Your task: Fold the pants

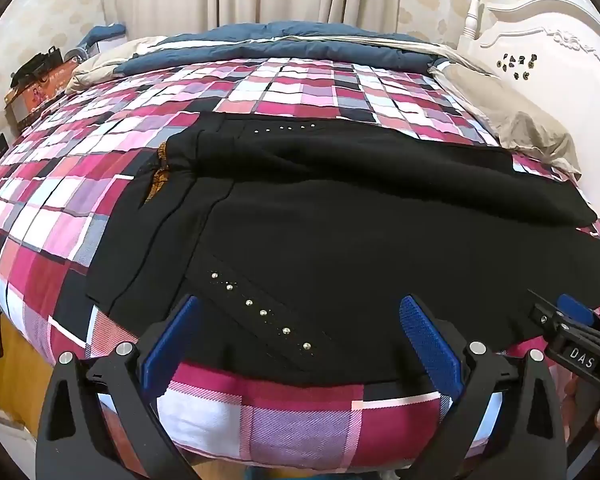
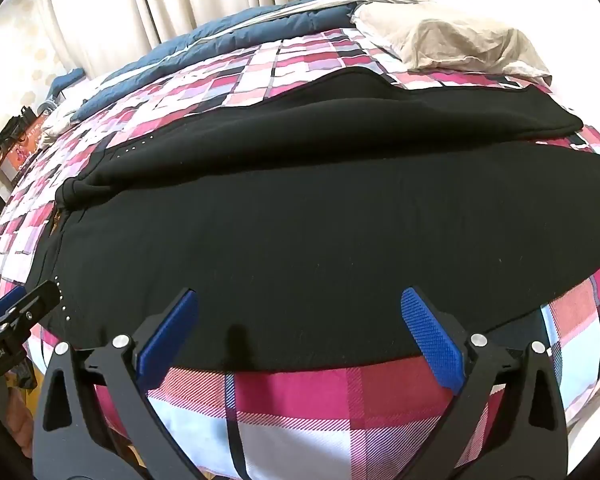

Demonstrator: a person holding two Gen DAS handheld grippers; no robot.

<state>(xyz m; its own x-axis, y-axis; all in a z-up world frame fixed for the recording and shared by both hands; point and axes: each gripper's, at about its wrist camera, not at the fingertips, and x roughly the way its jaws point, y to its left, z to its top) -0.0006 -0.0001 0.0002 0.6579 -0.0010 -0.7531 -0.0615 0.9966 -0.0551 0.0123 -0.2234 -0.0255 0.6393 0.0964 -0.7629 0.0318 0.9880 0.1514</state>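
Observation:
Black pants [image 1: 340,232] with small silver studs lie spread on the plaid bed, waistband to the left, legs running right; they also fill the right wrist view [image 2: 300,232]. My left gripper [image 1: 298,312] is open, its blue pads just above the near edge of the pants by the studded pocket. My right gripper [image 2: 300,308] is open over the near edge of the near leg, farther right. The right gripper also shows at the right edge of the left wrist view [image 1: 576,320]. The left gripper shows at the left edge of the right wrist view [image 2: 16,308].
The bed has a pink, white and dark plaid cover [image 1: 260,88]. A blue duvet [image 1: 300,46] lies along the far side, a beige pillow [image 2: 460,40] at the right by a white headboard [image 1: 548,40]. A cluttered side table [image 1: 32,84] stands far left.

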